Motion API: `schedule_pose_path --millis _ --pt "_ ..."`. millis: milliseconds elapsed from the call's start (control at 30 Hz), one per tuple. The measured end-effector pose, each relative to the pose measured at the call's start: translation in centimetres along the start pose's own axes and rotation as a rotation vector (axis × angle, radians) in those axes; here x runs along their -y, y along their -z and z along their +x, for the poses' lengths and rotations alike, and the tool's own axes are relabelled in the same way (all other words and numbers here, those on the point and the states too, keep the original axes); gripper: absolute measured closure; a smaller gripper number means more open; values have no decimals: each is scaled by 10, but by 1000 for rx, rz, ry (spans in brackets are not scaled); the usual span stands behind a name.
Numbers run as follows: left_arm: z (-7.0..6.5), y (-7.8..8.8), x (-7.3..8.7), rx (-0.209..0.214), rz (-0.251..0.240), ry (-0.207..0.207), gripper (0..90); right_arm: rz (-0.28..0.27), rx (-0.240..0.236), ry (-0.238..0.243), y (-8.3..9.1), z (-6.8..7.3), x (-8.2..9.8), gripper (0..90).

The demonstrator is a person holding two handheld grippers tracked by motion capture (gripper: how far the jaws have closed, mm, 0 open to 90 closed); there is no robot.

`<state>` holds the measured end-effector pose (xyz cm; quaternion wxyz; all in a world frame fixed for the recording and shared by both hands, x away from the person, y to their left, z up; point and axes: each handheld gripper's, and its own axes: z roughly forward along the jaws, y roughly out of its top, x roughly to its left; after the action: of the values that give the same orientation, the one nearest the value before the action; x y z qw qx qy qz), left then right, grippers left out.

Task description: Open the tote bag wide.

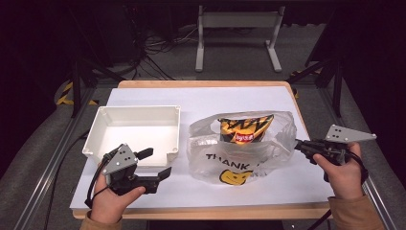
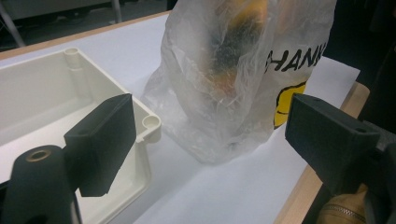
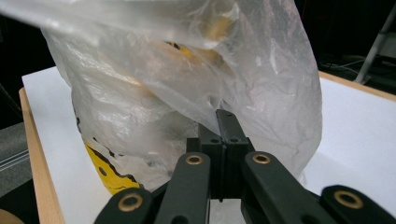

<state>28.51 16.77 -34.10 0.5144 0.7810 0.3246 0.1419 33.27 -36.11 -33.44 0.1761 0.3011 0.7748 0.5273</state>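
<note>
High view, from the left: the shallow cream plastic box sits open-topped on the white table top, and my left gripper hangs at the box's near right corner. Its jaws stand wide apart with nothing between them; one jaw reaches over the box rim, the other lies over bare table just in front of it. In the left gripper view I see the same: one black jaw above the box's corner post, the other far off to the right, and the bag between them in the distance, untouched.

Just right of the box, near but apart from it, lies the crumpled clear plastic bag printed with black "THANK" lettering and a yellow smiley face. Inside it, toward the far side, shows a yellow-and-black crisp packet with a red logo.

At the bag's right edge is my right gripper, held level and pointing left at the bag. In the right gripper view its two jaws are pressed fully together, and a fold of the clear film appears pinched at their tips, the bag rising up in front of the camera.
</note>
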Motion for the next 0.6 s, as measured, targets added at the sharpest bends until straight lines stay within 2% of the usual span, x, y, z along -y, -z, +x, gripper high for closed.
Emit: schedule_pose_path --millis 433,600 --pt "-1 -2 0 8 1 -8 168 47 8 -46 -11 -10 28 900" --pt "0 -3 1 8 -12 -10 164 69 8 -58 -17 -13 37 900"
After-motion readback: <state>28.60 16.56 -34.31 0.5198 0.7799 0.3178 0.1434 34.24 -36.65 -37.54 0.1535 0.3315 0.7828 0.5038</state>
